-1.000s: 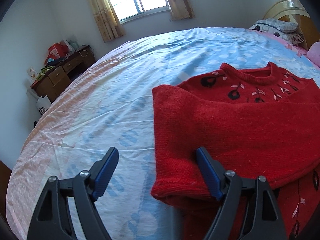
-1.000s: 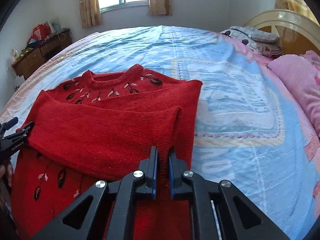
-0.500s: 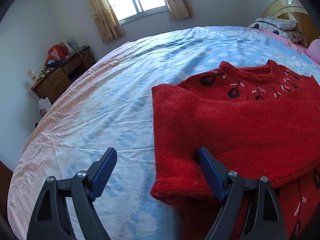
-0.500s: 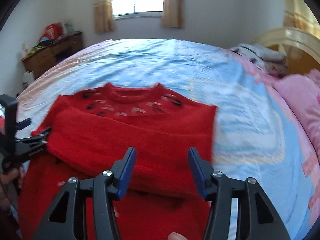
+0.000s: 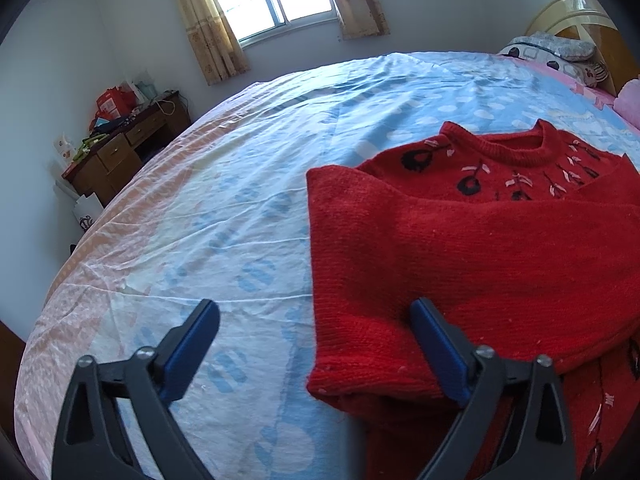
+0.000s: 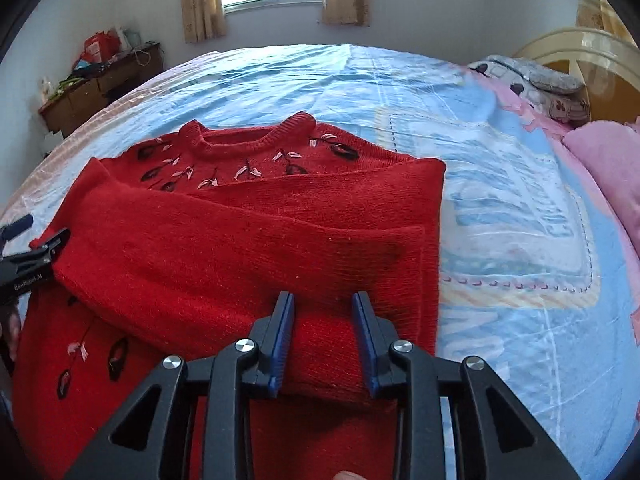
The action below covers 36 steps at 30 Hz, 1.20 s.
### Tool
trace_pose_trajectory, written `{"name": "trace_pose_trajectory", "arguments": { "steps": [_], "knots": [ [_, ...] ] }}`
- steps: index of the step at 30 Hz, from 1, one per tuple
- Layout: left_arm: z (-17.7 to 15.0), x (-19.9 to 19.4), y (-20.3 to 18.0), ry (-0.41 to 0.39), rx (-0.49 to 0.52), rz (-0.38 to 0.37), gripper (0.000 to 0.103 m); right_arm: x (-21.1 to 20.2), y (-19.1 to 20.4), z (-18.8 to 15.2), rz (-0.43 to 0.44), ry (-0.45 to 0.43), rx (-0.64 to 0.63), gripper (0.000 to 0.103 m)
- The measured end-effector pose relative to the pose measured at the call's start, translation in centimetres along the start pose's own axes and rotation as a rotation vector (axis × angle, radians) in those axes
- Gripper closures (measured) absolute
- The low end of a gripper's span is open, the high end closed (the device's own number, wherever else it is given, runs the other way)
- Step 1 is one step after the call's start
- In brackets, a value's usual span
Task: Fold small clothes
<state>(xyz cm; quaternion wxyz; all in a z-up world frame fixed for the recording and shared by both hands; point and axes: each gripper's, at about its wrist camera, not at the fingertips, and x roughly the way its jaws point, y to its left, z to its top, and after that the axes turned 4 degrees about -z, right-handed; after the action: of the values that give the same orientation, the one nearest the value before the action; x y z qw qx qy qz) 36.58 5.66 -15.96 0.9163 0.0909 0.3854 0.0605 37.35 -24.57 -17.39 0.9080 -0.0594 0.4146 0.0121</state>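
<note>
A: Left claw (image 5: pixel 314 326) has just spread wide, one finger on the red sweater (image 5: pixel 480 248), gripping nothing; right claw (image 6: pixel 323 312)?

B: Just narrowing, part-open over the sweater's folded sleeve; the sweater lies on the bed (image 6: pixel 500 184), toward its near edge.

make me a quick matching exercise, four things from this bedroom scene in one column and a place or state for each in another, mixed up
Things:
1. red sweater
2. left tongs
3. wooden desk
4. pink pillow

Places or states:
A. against the wall below the window side, cluttered on top
B. spread on the bed, sleeves folded across the front
C. by the headboard
D. open wide over the sweater's edge

Pairs: 1-B, 2-D, 3-A, 4-C
</note>
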Motion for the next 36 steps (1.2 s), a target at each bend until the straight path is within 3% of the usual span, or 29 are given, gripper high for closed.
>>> {"name": "trace_pose_trajectory", "arguments": {
  "steps": [3,11,13,16,19,28,32,36],
  "knots": [
    [0.0,0.1,0.0,0.007,-0.003,-0.018,0.000,0.2,0.2,0.0,-0.007,-0.008,0.005,0.073],
    [-0.7,-0.7,1.3,0.003,-0.071,-0.101,0.000,0.4,-1.1,-0.2,0.072,-0.017,0.069,0.072],
    [-0.6,-0.1,1.3,0.036,-0.074,-0.103,0.000,0.2,-0.7,0.0,0.059,-0.018,0.049,0.071],
    [-0.7,-0.9,1.0,0.018,-0.065,-0.079,0.000,-0.9,-0.1,-0.3,0.037,-0.041,0.030,0.071],
    [-1.5,-2.1,0.9,0.013,-0.072,-0.119,0.000,-1.6,0.0,-0.7,0.034,-0.059,0.029,0.068],
    [-2.5,-3.6,0.9,-0.018,-0.055,-0.123,0.000,-2.7,0.1,-1.5,0.038,-0.071,0.029,0.065],
    [-3.0,-4.8,1.0,-0.025,-0.053,-0.143,0.000,-4.2,0.5,-2.4,0.053,-0.078,0.025,0.053],
    [-3.6,-6.3,0.8,-0.046,-0.047,-0.159,0.000,-5.1,0.9,-3.3,0.056,-0.070,0.013,0.053]
  ]
}}
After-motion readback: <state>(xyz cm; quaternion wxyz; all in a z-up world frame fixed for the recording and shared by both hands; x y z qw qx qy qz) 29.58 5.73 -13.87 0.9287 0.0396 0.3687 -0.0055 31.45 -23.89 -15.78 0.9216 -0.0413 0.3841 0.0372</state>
